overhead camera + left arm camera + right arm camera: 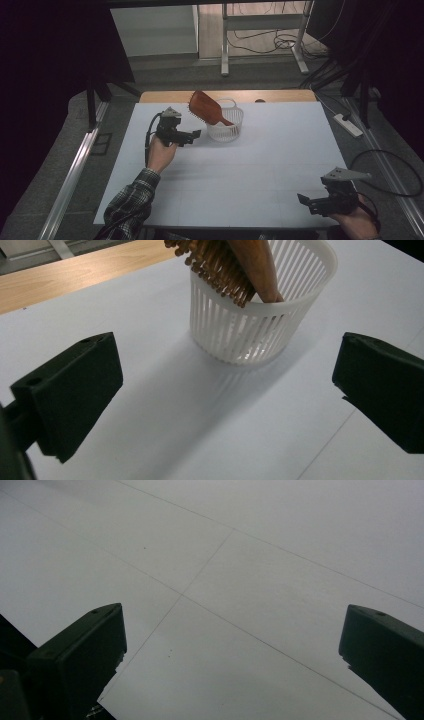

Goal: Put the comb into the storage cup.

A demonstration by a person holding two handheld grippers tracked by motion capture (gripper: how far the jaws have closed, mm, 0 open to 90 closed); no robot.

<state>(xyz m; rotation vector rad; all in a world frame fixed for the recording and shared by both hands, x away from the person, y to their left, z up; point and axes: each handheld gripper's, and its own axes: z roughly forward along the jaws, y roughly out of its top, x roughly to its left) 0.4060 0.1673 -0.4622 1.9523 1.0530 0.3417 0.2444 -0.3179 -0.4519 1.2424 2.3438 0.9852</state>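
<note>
Wooden hairbrush (206, 108) leaning handle-down in white basket (226, 125), just ahead of left gripper (192, 135), fingers (70, 390) wide, empty. Right gripper (311, 200) idle, wide. Placement apparently complete; next, probably withdrawal from the basket.

Free room, as we log it: the white table top (250, 165) lies bare across its near and middle stretch, open passage from left edge to right. Obstacle, far centre: white slatted basket (226, 125), upright, with a wooden hairbrush (206, 107) leaning out of it toward the far left, overhanging the rim. We see open table between our left gripper (192, 135) and the basket wall; its jaws stand wide apart, nothing between them. Our right gripper (307, 200), near right corner, jaws likewise parted, faces bare surface
</note>
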